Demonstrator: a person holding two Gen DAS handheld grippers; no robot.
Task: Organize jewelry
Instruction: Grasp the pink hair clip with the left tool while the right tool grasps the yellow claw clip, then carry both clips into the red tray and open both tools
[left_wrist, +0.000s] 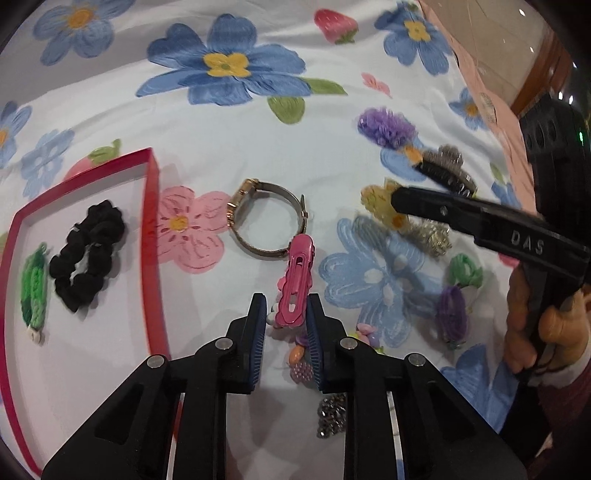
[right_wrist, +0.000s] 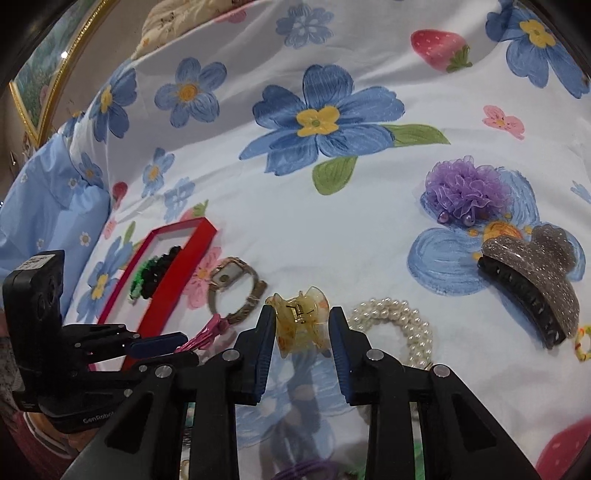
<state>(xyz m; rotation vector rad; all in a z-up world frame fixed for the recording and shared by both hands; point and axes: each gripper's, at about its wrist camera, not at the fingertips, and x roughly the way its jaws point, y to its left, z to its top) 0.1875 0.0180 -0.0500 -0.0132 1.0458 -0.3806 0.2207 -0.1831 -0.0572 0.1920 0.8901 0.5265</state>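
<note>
- Jewelry and hair pieces lie scattered over a floral sheet (right_wrist: 369, 229), with a pink clip (left_wrist: 296, 286) pinched between the pads of the left gripper (left_wrist: 286, 314) and tilted up beyond its tips.
- Right gripper (right_wrist: 301, 328) holds its fingers spread on either side of a yellow claw clip (right_wrist: 301, 319); whether either pad touches it cannot be told.
- Just past the left fingertips, a gold watch (left_wrist: 267, 218) lies on its side on the sheet, touching the pink clip's far end.
- Beside the right fingers, to their right, sits a pearl bracelet (right_wrist: 397, 325); farther right is a grey glitter claw clip (right_wrist: 532, 284), with a purple ruffle tie (right_wrist: 467, 190) beyond it.
- Left of the left fingers, a red tray (left_wrist: 151, 236) holds a black scrunchie (left_wrist: 88, 254) and a green band (left_wrist: 35, 286), side by side.
- Under the left fingers lie coloured beads (left_wrist: 301, 363) and a dark chain (left_wrist: 330, 415).
</note>
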